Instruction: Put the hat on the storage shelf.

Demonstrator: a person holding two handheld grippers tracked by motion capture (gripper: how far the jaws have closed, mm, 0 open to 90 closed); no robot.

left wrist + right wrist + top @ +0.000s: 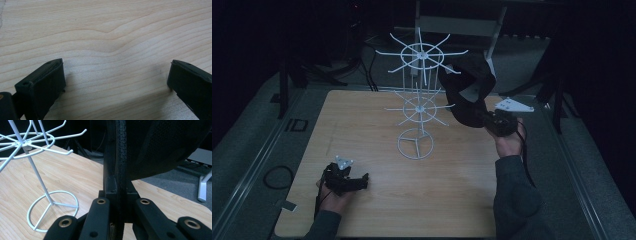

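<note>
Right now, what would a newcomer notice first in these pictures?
First, the white wire rack standing at the middle of the wooden table, its hooks bare. Next, the black cap lifted beside the rack's top tier, clamped in the right hand-held gripper. The left hand-held gripper rests open at the table's near left.

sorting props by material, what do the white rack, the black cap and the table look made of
White rack: looks like thin metal wire with a white coating, given its slim rods and hooked arms.
Black cap: seems fabric, matte, with a fine mesh weave in the right gripper view.
Table: light wood or wood-look laminate, with visible grain.
</note>
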